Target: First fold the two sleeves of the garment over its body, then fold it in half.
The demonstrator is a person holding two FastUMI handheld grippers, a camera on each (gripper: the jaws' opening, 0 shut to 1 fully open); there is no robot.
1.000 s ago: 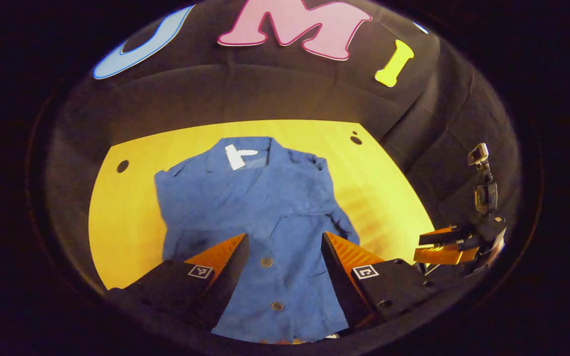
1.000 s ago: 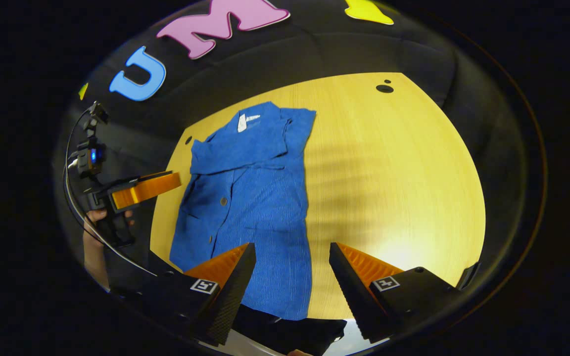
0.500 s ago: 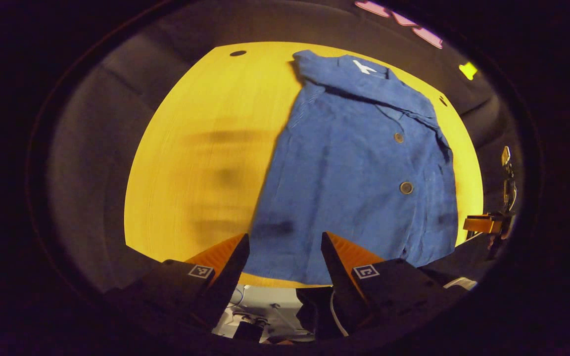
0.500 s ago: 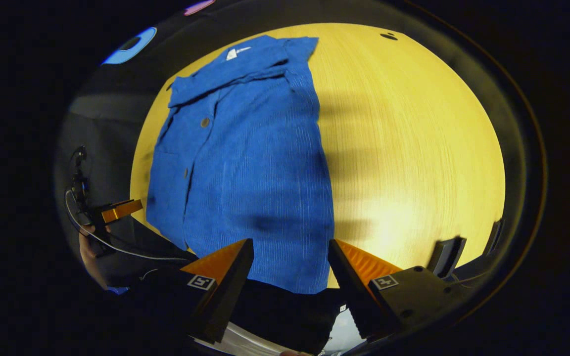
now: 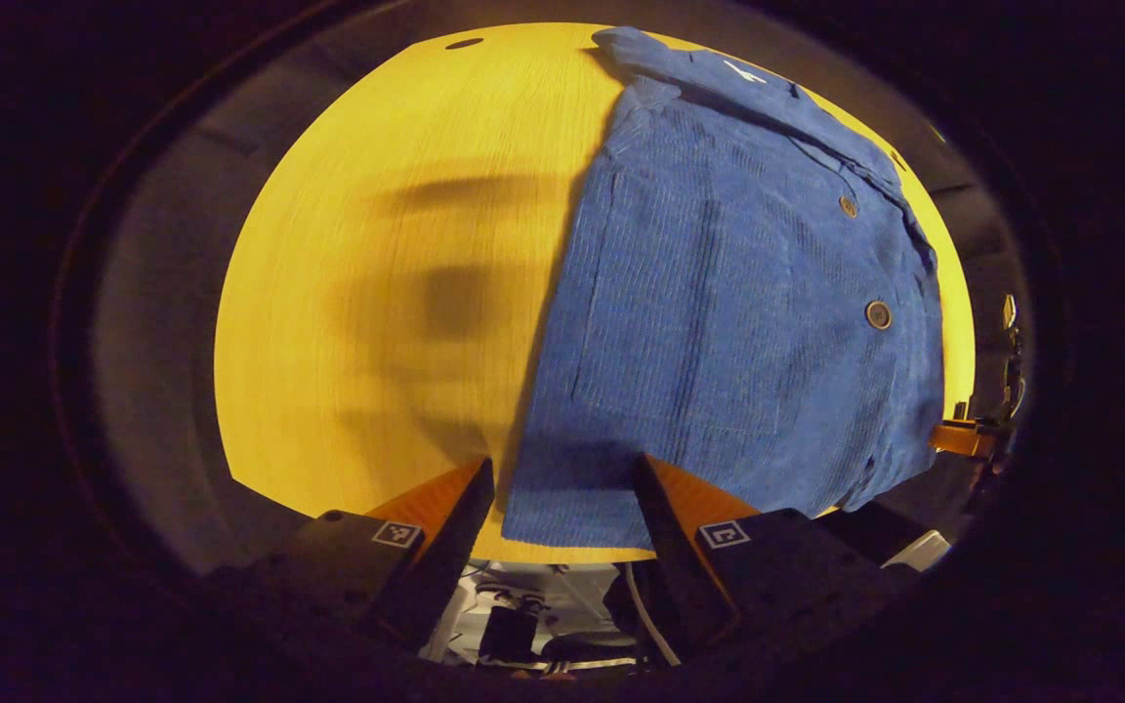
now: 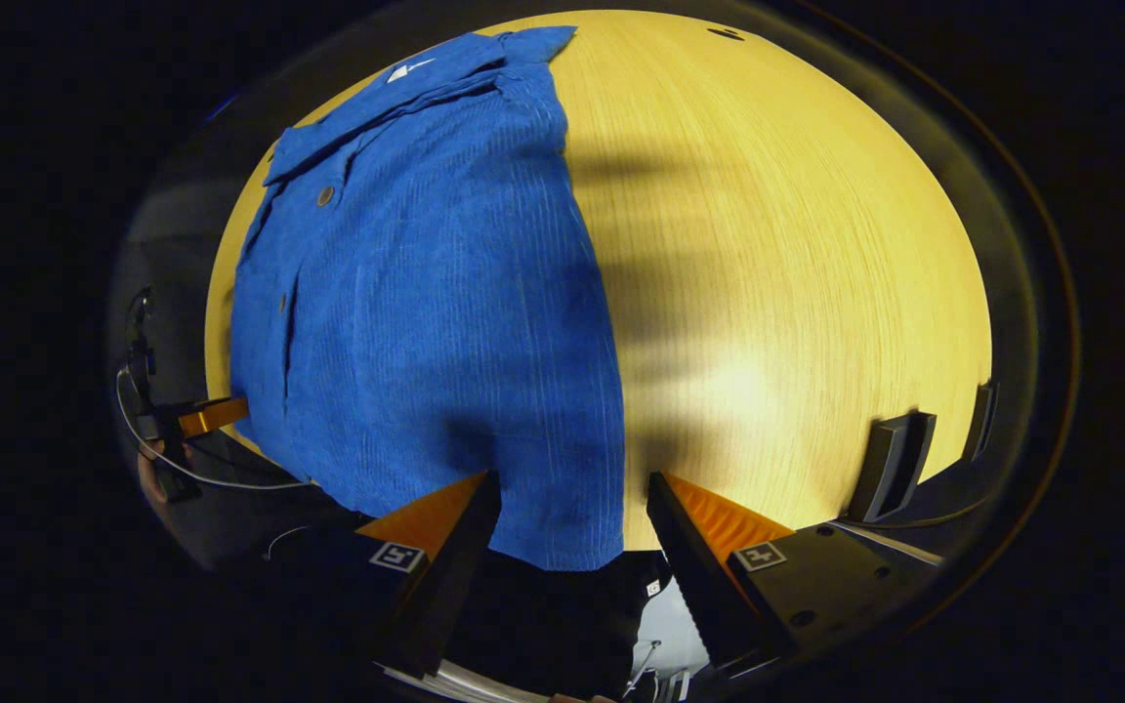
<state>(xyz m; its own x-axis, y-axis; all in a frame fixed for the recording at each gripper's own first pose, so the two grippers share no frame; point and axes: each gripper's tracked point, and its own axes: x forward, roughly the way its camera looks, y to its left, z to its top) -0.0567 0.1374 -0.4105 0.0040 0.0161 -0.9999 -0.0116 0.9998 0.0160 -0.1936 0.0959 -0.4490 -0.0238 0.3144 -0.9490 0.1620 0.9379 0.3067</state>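
The table [image 5: 377, 293], a round-looking top of pale wood grain, carries the whole scene, with soft blurred shadows across its bare half in both views. On it lies the blue garment [image 5: 738, 312], a ribbed shirt spread flat with its collar at the far edge and its hem at the near edge of the table; in the left gripper view it takes up the right half of the tabletop, and in the right gripper view the same garment [image 6: 426, 293] takes up the left half, its straight side edge running down towards the camera. Both sleeves are already turned in over the body, so the outline is a plain long rectangle — the fold in half is not yet made. The left tongs [image 5: 562, 488] hang over the near left corner of the hem, fingers spread wide apart with the cloth showing between them, nothing gripped. The right tongs [image 6: 572, 498] sit likewise over the near right corner of the hem, released, the corner lying in the gap between the fingers. Whether either pair touches the cloth I cannot tell. Two round buttons [image 5: 878, 313] show along the placket in the left gripper view, and a small white tag [image 6: 407, 68] sits inside the collar. At the table's near right edge in the right gripper view stands a dark bracket [image 6: 899, 464].
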